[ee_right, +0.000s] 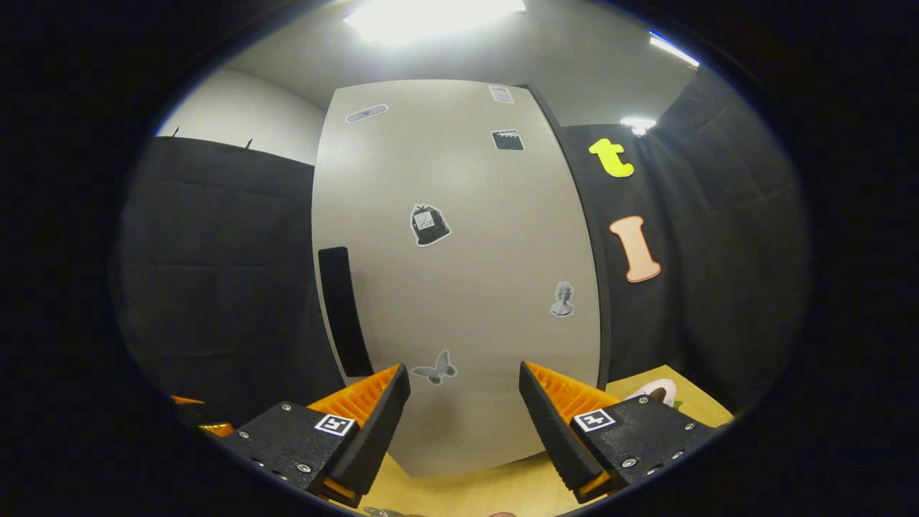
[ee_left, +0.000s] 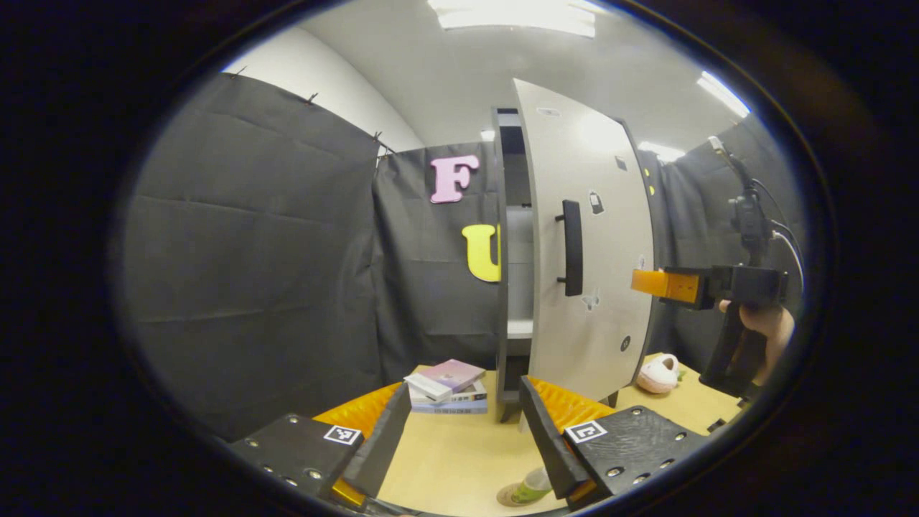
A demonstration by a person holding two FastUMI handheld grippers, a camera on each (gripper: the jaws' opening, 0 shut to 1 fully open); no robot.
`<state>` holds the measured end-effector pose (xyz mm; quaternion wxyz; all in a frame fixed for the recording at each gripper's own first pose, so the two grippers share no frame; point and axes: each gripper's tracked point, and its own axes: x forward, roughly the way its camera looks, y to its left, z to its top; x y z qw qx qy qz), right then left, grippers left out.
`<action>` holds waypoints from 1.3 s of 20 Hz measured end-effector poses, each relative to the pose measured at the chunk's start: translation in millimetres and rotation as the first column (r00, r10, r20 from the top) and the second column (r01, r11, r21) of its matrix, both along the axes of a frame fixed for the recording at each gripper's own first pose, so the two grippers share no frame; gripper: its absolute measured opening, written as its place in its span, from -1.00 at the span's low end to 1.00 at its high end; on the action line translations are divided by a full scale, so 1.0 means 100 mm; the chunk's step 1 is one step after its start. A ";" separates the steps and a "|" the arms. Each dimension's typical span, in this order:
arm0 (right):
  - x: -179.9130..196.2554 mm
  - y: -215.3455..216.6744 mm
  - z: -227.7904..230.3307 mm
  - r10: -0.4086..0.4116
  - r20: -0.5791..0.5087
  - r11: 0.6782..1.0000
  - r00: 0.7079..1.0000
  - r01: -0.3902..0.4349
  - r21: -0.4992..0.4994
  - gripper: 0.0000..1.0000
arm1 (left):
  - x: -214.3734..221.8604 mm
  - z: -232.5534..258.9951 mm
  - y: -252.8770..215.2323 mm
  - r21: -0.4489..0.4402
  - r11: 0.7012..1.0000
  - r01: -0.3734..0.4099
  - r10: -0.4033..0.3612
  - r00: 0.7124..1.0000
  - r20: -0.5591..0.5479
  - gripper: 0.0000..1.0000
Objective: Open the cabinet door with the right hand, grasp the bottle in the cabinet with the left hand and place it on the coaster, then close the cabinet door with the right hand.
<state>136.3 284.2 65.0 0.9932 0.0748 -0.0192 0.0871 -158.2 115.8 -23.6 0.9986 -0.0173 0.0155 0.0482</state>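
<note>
Two grippers, both spread with nothing between the fingers: left gripper [ee_left: 459,431] low over the pale wooden table [ee_left: 445,459], stacked books [ee_left: 449,388] ahead. Tall grey cabinet door [ee_left: 585,251] with a black bar handle [ee_left: 572,248] stands partly ajar; bottle not discernible inside. Right gripper [ee_right: 463,424] faces the door's front, apart from it.

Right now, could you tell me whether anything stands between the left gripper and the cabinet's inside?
Partly: the cabinet door is only ajar, leaving a narrow gap at the cabinet opening ahead of the left gripper. No bottle visible inside.
</note>
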 end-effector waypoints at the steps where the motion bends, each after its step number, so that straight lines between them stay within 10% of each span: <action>1: 0.02 0.00 -0.05 0.002 -0.012 1.000 1.000 -0.002 -0.010 0.89 | 0.04 -0.02 -0.01 -0.001 1.000 -0.002 0.002 1.000 -0.006 0.74; 26: -0.04 -0.18 -0.07 -0.102 0.009 0.988 0.995 0.103 -0.119 0.90 | 1.28 0.44 -0.91 0.056 0.990 0.132 -0.135 0.990 0.045 0.74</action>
